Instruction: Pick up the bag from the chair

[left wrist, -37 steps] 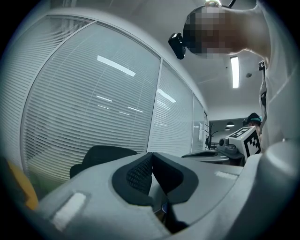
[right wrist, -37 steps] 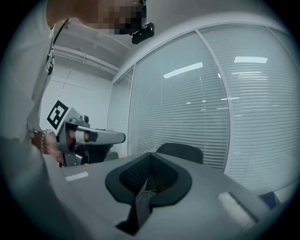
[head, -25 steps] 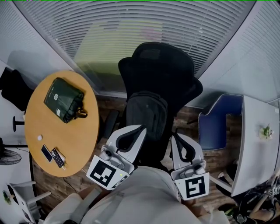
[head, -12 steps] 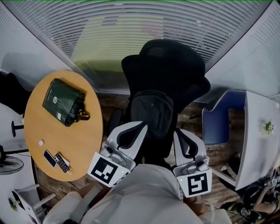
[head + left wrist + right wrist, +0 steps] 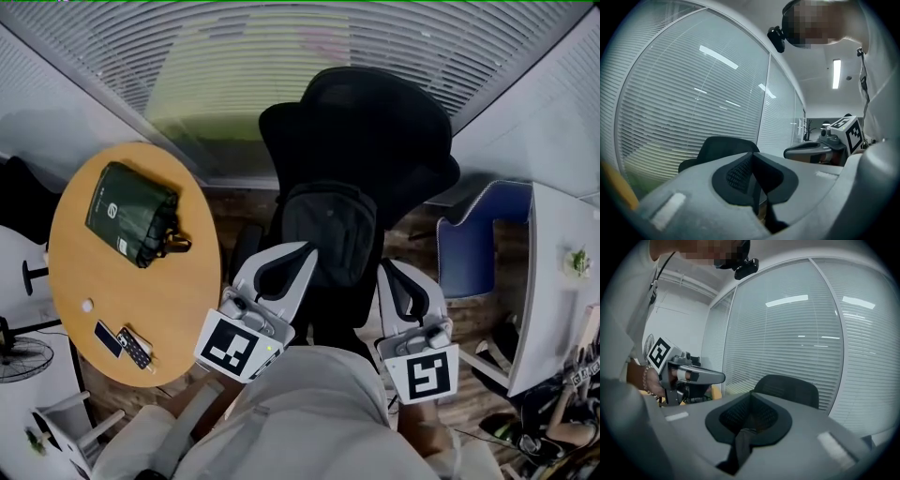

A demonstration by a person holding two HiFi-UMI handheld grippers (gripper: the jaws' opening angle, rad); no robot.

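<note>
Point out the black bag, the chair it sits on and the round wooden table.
black bag [image 5: 330, 230], head view, middle of its front panel.
chair [image 5: 361, 122], head view, upper part of the backrest.
round table [image 5: 164, 300], head view, bare patch of the wooden top.

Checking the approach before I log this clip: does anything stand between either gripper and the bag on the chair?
Nothing visible does. The black fabric backpack sits on the black mesh office chair. The left gripper and the right gripper, both shut, point at it from the chair's front, with nothing between.
</note>
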